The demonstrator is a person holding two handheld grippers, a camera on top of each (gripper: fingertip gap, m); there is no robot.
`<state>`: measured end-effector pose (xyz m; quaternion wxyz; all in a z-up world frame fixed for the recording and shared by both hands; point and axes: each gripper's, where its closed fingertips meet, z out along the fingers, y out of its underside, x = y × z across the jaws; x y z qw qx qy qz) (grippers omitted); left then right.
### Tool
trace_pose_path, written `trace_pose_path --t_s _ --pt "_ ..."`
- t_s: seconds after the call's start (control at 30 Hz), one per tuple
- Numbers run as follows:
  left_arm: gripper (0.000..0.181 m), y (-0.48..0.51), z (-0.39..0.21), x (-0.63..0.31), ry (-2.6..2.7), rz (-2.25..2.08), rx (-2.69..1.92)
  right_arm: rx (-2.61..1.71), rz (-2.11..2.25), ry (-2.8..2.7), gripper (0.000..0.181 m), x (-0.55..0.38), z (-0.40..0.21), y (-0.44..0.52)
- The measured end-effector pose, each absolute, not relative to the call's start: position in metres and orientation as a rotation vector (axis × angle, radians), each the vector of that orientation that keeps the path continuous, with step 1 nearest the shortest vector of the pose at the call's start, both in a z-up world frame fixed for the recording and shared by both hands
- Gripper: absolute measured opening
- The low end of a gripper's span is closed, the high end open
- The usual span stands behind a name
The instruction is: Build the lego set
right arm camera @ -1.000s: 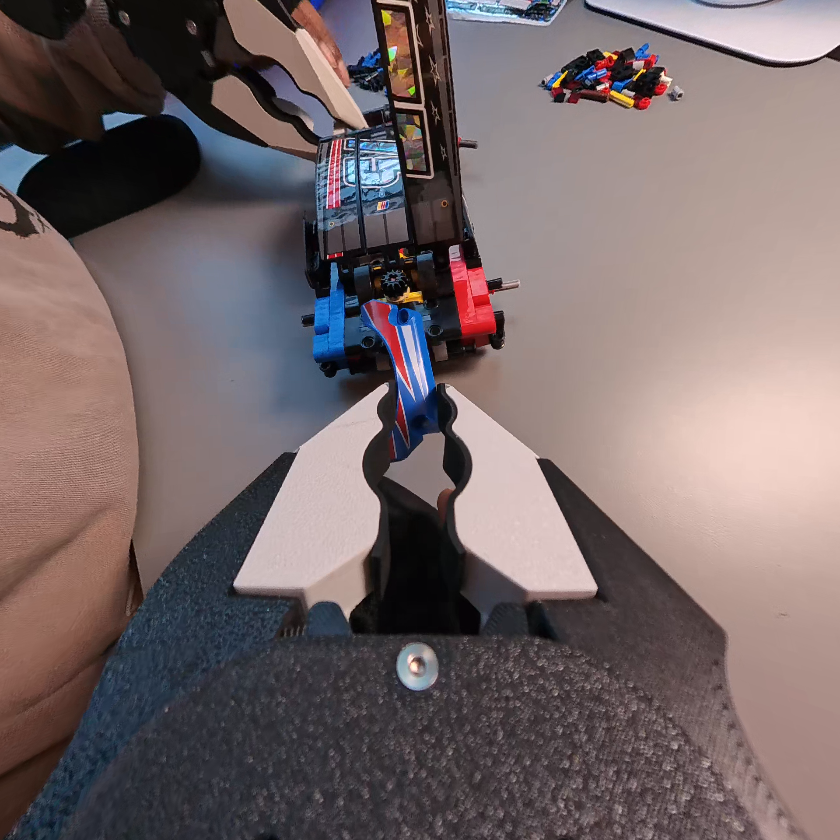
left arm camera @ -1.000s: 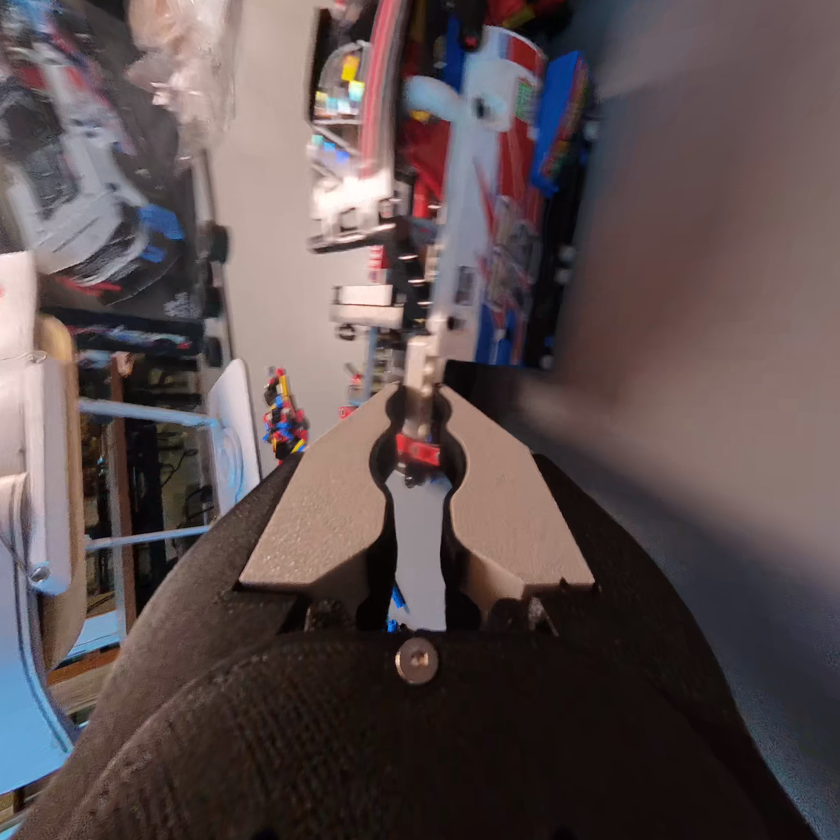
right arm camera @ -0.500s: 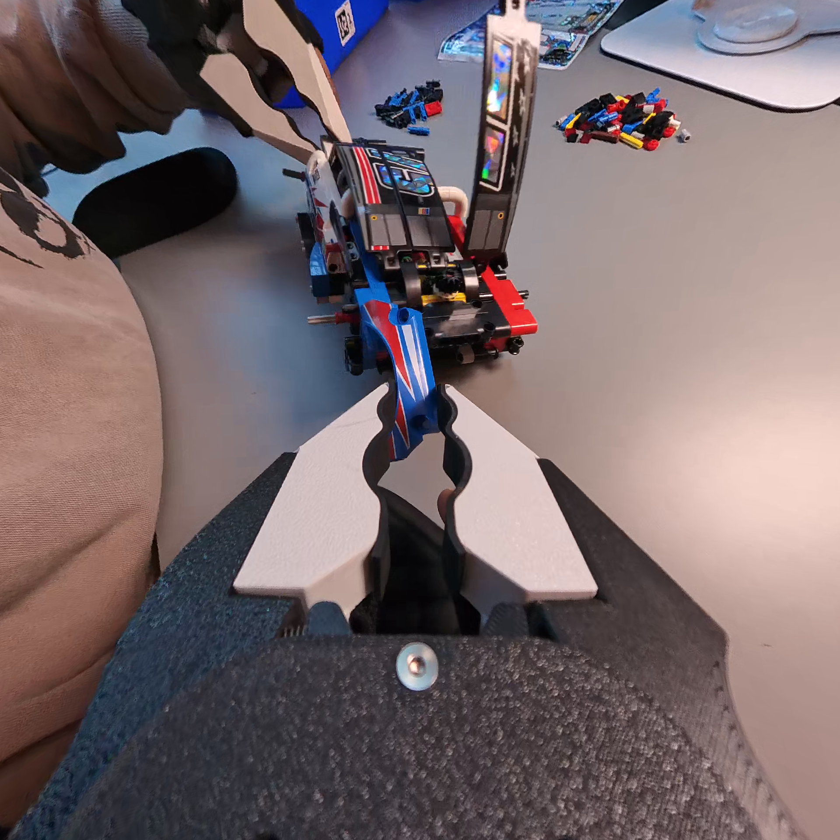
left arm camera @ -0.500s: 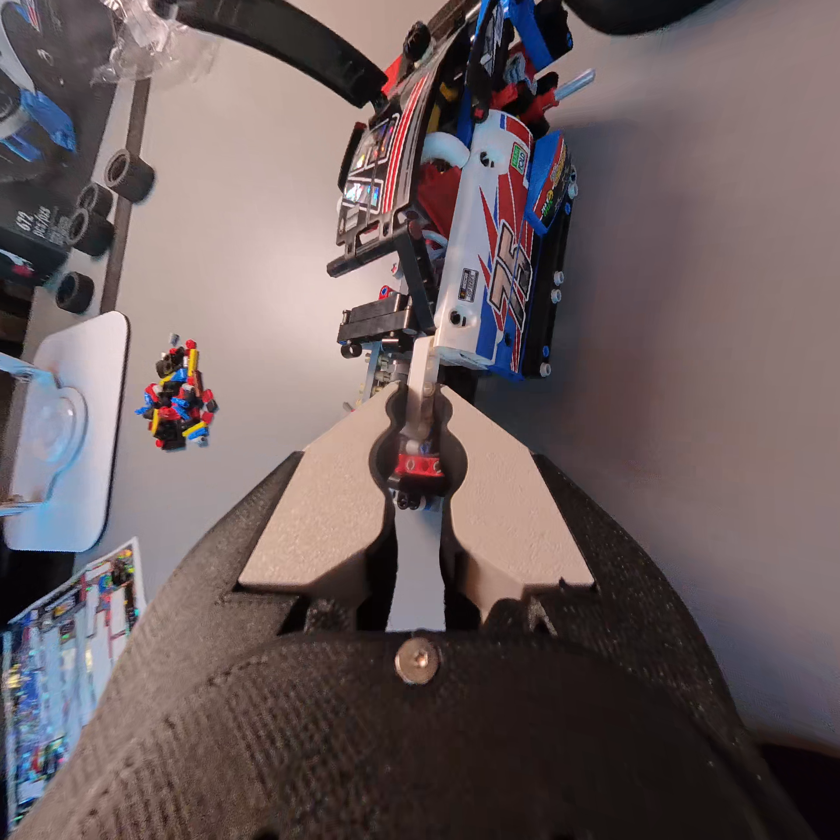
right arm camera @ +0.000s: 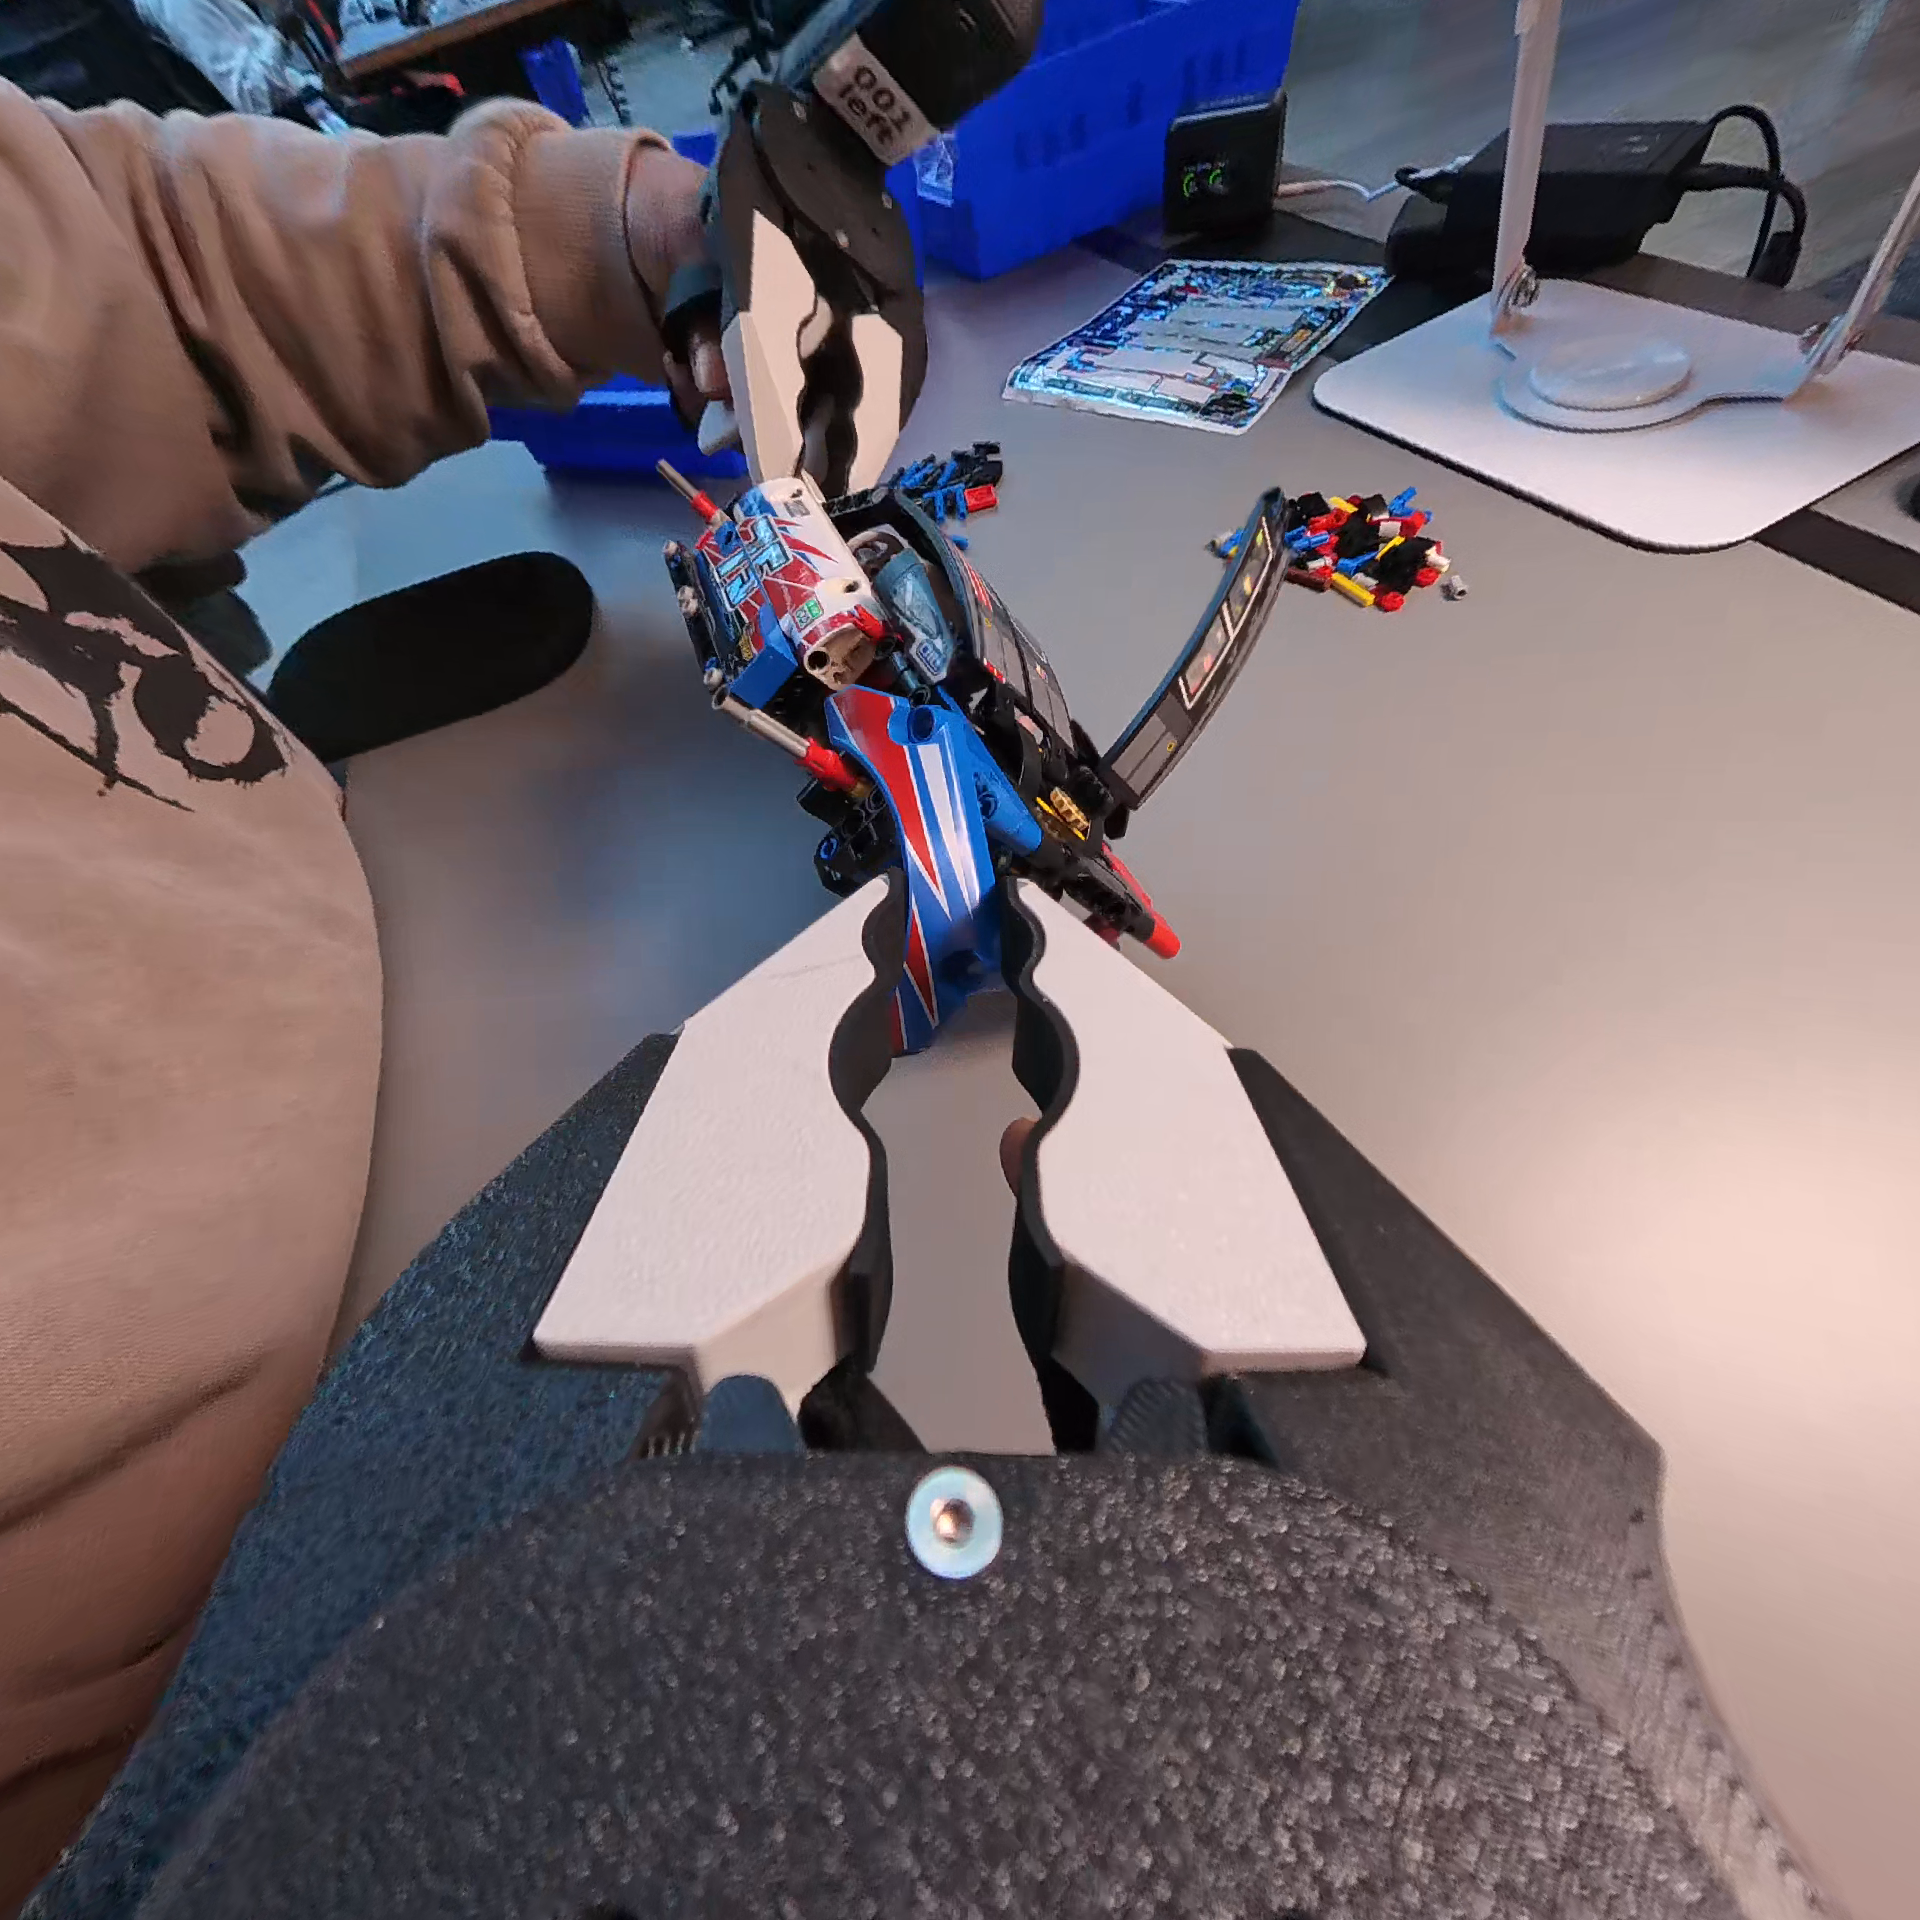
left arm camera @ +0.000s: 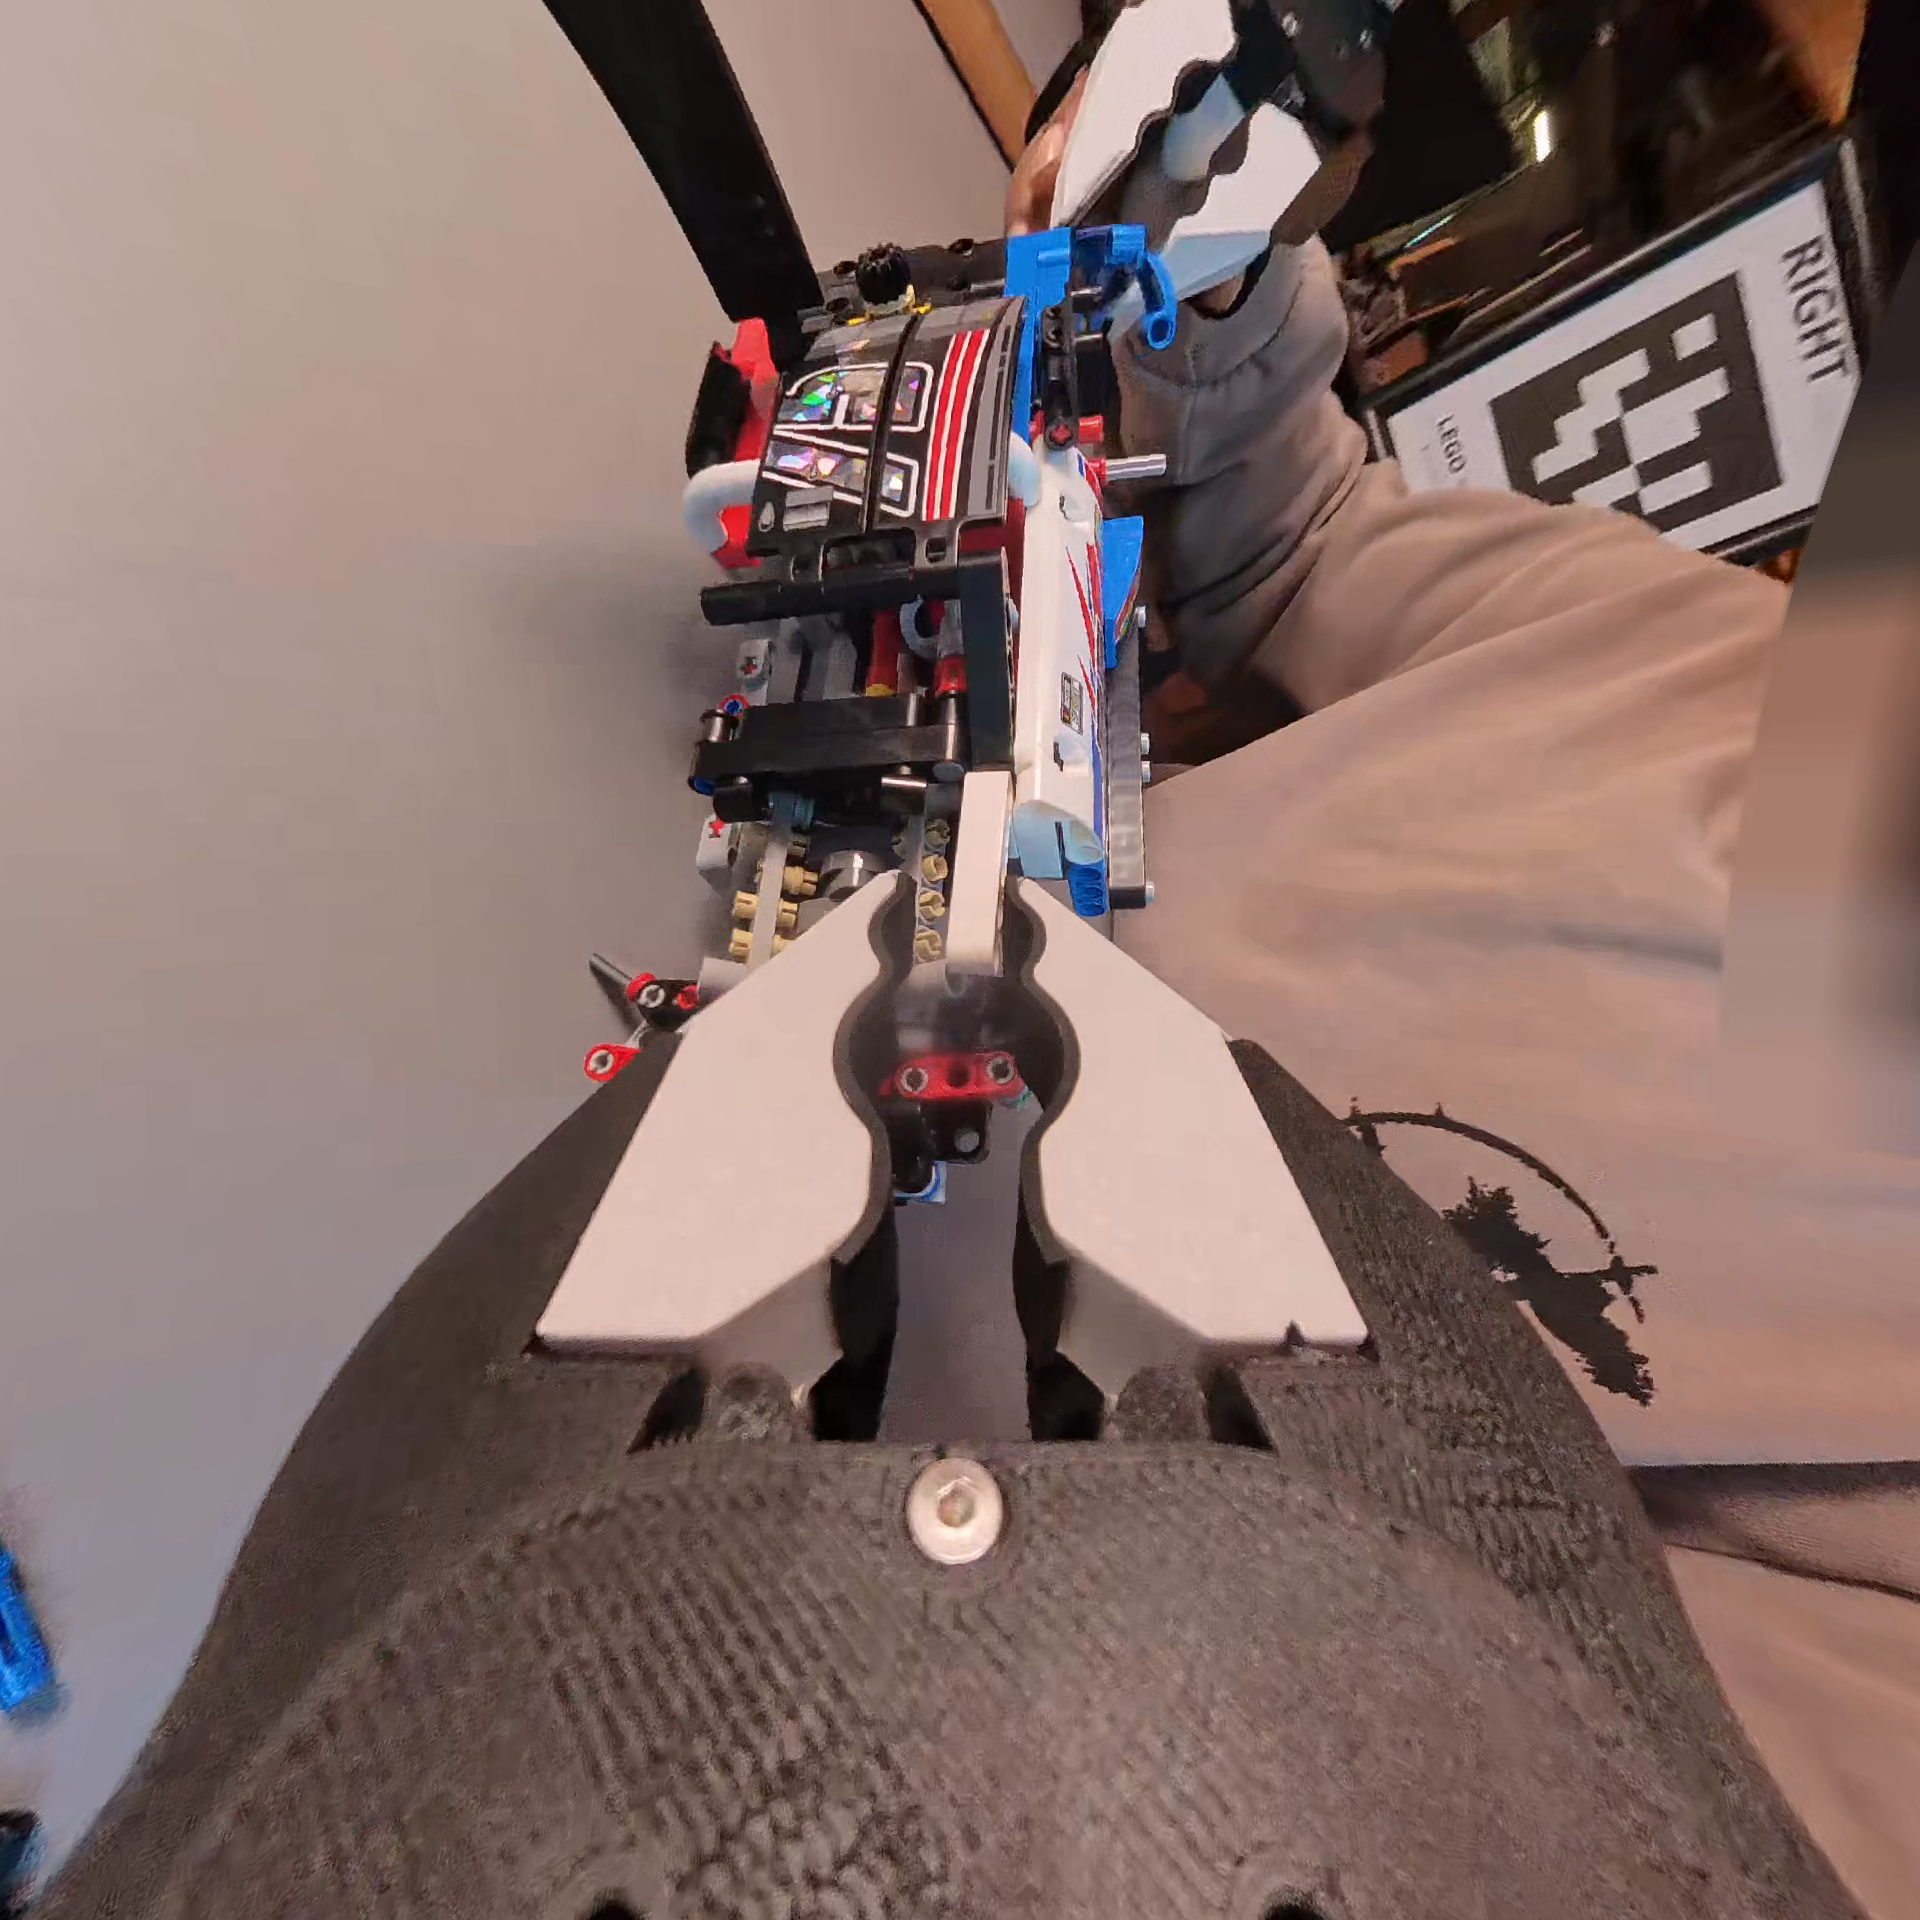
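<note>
The lego car (right arm camera: pixel 894 665), black, white, red and blue, is held in the air between both grippers, rolled onto its side above the grey table (right arm camera: pixel 1455 935). My right gripper (right arm camera: pixel 948 888) is shut on the blue fender panel (right arm camera: pixel 940 831) with red and white stripes at one end. My left gripper (left arm camera: pixel 956 894) is shut on a white beam (left arm camera: pixel 977 873) at the other end of the car (left arm camera: pixel 894 540). A black curved panel (right arm camera: pixel 1205 665) swings open off the car's side. Each gripper shows far off in the other's view: the left one (right arm camera: pixel 800 457), the right one (left arm camera: pixel 1174 260).
A pile of loose lego pieces (right arm camera: pixel 1361 551) and a smaller pile (right arm camera: pixel 951 478) lie behind the car. An instruction booklet (right arm camera: pixel 1195 343), a blue bin (right arm camera: pixel 1091 135) and a white stand base (right arm camera: pixel 1600 416) are farther back. A black pad (right arm camera: pixel 436 644) and the person's tan sleeve (right arm camera: pixel 312 291) are at left. My right fingertips sit around 20 centimetres from my left ones.
The car has been lifted off the table and rolled onto its side. Both grippers kept their hold and turned with it. The black panel swung out to the side.
</note>
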<state>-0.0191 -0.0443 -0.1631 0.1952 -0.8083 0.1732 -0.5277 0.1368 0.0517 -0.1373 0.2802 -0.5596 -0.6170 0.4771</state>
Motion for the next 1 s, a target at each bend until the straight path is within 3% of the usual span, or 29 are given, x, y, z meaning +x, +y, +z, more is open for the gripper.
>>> trace_pose_path --t_s 0.6,1.0 --pt "0.017 -0.028 -0.161 -0.033 0.543 -1.268 -2.186 -1.543 1.278 -1.660 0.014 0.103 -0.160 0.080" --pt "0.008 -0.026 -0.165 -0.038 0.512 -1.179 -2.151 -1.574 1.336 -1.568 0.014 0.096 -0.160 0.081"
